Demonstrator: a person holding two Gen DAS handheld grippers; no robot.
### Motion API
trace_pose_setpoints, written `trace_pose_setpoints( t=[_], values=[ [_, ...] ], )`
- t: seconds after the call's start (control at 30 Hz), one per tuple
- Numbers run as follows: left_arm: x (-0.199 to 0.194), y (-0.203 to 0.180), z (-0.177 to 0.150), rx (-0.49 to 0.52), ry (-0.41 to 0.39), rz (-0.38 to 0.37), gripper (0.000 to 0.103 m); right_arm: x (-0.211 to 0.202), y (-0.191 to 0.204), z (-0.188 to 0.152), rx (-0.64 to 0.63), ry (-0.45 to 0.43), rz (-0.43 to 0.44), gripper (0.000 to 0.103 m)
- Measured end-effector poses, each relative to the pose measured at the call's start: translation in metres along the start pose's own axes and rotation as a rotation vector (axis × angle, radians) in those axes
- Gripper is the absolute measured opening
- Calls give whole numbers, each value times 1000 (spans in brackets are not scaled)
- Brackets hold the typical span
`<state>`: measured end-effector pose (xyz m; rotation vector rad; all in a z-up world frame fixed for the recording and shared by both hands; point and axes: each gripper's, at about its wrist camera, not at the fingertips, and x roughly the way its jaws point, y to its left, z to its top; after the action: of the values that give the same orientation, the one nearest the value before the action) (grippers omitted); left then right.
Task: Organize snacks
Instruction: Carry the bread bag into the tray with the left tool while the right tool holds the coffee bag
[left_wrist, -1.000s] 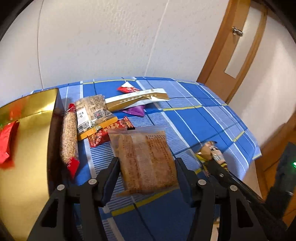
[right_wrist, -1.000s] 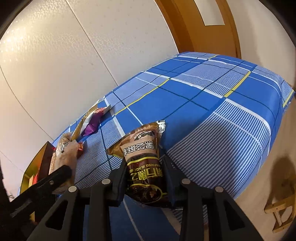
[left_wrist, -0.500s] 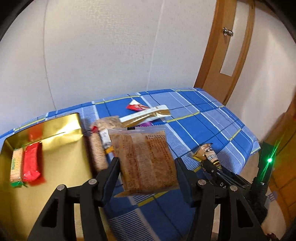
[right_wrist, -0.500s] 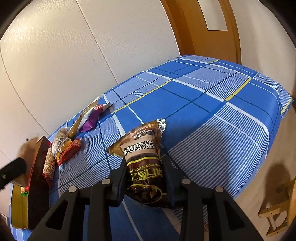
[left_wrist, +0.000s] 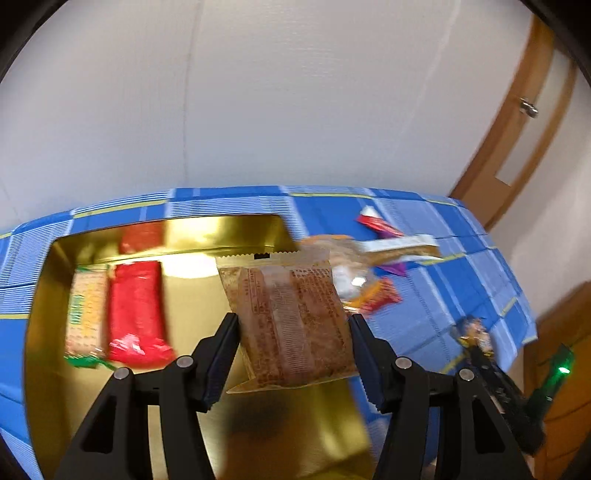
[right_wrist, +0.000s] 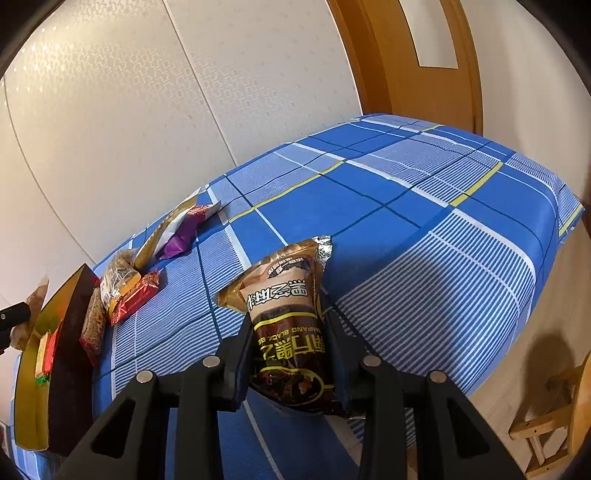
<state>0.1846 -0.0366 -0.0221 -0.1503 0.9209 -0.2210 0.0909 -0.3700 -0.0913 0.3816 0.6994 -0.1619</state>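
Two snack packets (left_wrist: 135, 310) in one gold box (left_wrist: 221, 230).

Left gripper (left_wrist: 291, 354): clamped on brown snack packet (left_wrist: 290, 321)
Gold box (left_wrist: 184, 314): red packet (left_wrist: 135, 310) and green-edged packet (left_wrist: 84, 314) held inside

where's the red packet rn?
Left wrist view: the red packet lies inside the gold box, left part, right beside a green-and-cream packet.
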Motion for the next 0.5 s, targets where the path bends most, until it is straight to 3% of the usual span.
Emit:
trace_pose_setpoints(
  t=[0.3,0.5],
  values=[
    [51,62,10,-130,131,36,60,1,0,0,3,-1,-4,37],
    [69,75,20,-151,148,75,60,1,1,0,-1,-2,-7,37]
  ],
)
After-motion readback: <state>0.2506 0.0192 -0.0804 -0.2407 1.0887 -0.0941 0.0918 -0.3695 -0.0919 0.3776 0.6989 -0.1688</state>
